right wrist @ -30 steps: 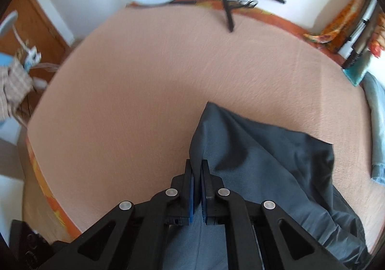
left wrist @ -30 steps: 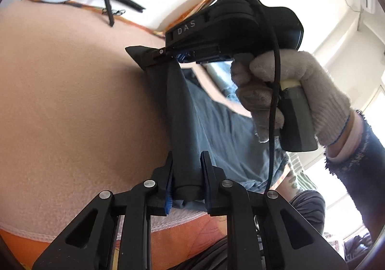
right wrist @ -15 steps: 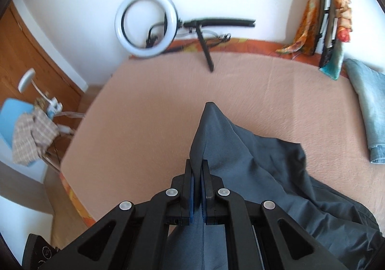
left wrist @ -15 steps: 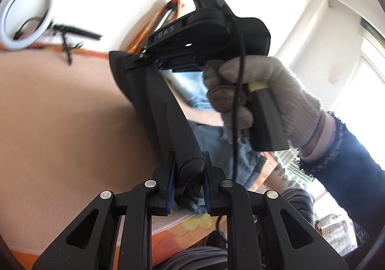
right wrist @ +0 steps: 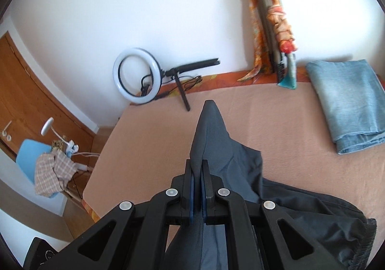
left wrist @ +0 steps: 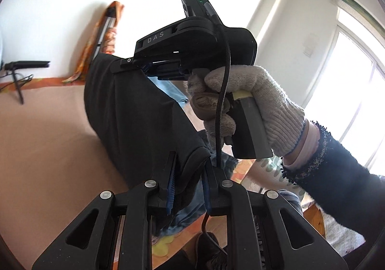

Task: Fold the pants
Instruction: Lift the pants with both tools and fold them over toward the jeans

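Since a second ago: both claws have risen with the dark pants, so we now see much more wall, and the folded jeans have come fully into the right wrist view.
Pants: one end hangs lifted between our two claws; the rest trails down onto the peach-coloured bed, with the gathered waistband lying at the lower right.
Right claw: pinched narrow on a thin edge of the pants, cloth rising in a peak beyond the pads.
Left claw: held partly apart by a thicker bunch of the same dark cloth, gripped between the blue pads.
Gloved right hand: seen from the left wrist camera, squeezing the handle of the right claw.
Step in hand, as we judge it: carrying the held edge up and over to lay it on the rest.
How we do it well: keep both claws level and apart enough that the edge stays taut; let the cloth clear the bed before we swing it over.
Risk: the thin right pinch may slip if we tug.
Surroundings: ring light and its stand against the far wall, well apart from the pants.
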Tool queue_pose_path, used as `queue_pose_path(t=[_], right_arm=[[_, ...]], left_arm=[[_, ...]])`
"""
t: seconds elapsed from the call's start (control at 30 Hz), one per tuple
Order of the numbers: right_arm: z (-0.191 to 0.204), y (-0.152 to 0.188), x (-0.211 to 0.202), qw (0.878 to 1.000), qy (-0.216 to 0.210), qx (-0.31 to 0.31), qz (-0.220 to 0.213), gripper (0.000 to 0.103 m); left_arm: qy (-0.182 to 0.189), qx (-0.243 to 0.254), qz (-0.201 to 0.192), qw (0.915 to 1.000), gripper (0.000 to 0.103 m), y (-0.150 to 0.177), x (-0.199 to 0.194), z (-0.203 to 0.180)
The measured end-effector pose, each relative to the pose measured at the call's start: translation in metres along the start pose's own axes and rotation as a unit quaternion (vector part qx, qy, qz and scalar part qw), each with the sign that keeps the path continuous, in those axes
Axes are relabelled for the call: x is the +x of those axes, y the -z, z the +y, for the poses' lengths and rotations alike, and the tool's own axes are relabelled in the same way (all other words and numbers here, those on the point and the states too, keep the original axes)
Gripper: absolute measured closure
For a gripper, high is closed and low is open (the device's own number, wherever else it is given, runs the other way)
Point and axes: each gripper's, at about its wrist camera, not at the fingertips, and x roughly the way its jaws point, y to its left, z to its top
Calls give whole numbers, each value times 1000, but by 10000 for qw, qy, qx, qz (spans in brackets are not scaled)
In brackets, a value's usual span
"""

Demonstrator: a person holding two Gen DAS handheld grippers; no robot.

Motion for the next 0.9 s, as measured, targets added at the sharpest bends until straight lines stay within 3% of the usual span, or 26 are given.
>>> queue_pose_path(t=[0.43, 0.9], right_arm=[[-121, 28, -67, 9941, -14, 978, -476, 101], [-230, 68, -77, 9858, 219, 1621, -368, 101]], left_arm=[[516, 444, 654, 9955, 87, -19, 91, -50], [828, 670, 1417, 9842, 88, -10, 195, -75]])
